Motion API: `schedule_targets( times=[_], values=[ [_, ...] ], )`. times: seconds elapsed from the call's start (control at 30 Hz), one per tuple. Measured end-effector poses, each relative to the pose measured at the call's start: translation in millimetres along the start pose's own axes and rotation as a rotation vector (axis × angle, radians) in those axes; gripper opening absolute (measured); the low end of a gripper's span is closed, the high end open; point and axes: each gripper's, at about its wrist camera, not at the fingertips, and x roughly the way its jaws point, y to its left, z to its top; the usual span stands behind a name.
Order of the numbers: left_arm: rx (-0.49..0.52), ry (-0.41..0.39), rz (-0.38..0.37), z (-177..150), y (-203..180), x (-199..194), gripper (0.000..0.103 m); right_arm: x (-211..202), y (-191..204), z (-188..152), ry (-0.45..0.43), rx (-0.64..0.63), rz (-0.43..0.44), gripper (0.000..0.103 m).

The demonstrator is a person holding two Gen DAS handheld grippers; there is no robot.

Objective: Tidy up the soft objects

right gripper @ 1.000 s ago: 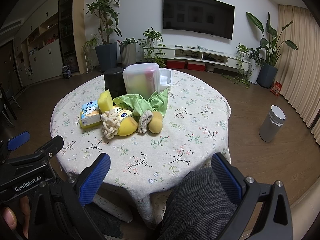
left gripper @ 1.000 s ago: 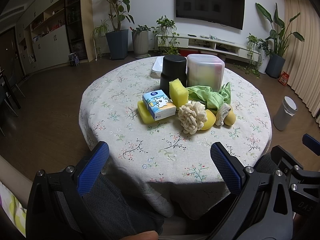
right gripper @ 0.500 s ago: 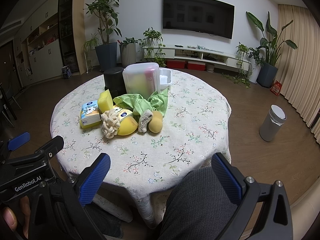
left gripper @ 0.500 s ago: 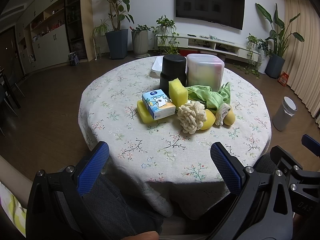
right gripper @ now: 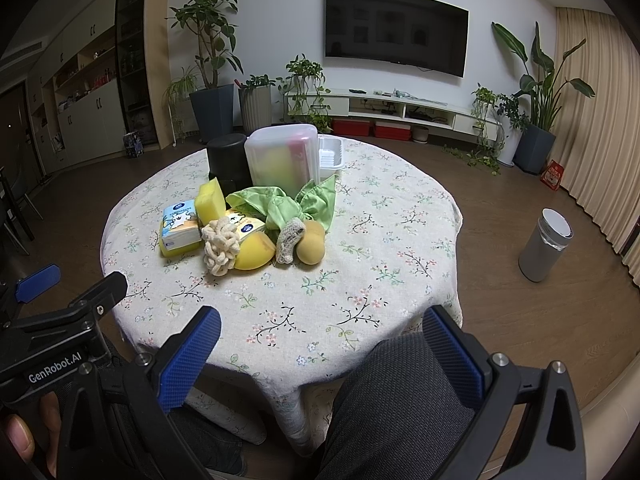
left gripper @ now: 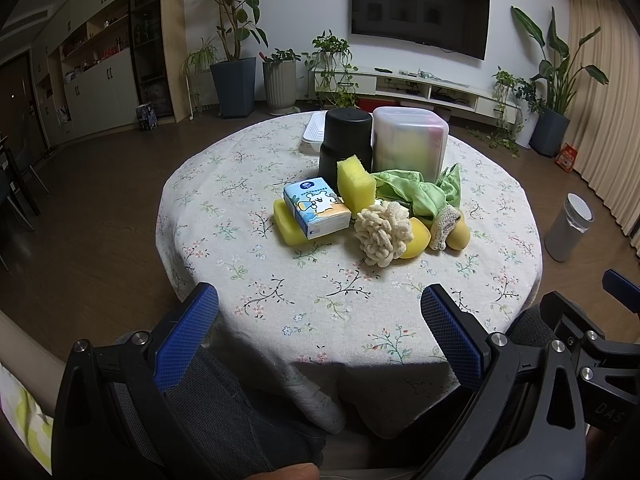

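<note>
Floral-cloth table (left gripper: pixel 360 300) ahead of your left claw (left gripper: pixel 320 332) and right claw (right gripper: pixel 322 342), both wide, empty. Beyond: soft pile (left gripper: pixel 384 232) — sponges, tissue pack, green cloth. Farther: black canister (left gripper: pixel 346 140), translucent lidded box (left gripper: pixel 408 140) with yellow item inside.

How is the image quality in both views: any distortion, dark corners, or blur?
Left wrist view: strong fisheye bending, black corners, the sponges sharp, the table evenly lit. Right wrist view: same curved walls and dark corners; the television shows faint reflections, nothing visibly blurred.
</note>
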Motion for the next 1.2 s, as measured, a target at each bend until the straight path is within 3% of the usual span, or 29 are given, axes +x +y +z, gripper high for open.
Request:
schedule_targets(
  times=[0.53,0.77,0.87,1.0,1.2],
  values=[
    [0.005,0.012,-0.015,-4,-2,1,0.103,3,-1,0,0.001,0.001,0.001,0.103],
    [0.029,0.065,-0.038,-14,4,29,0.103,12,-15,3,-0.004,0.024,0.037,0.103],
    [0.037,0.086,-0.043,-8,11,43,0.103,29,-27,7,0.013,0.036,0.069,0.103],
    [0.041,0.124,-0.067,2,24,66,0.103,68,-40,25,0.101,0.05,0.141,0.103],
    [0.013,0.186,-0.091,17,43,105,0.103,117,-37,43,0.178,0.015,0.192,0.101]
  ],
)
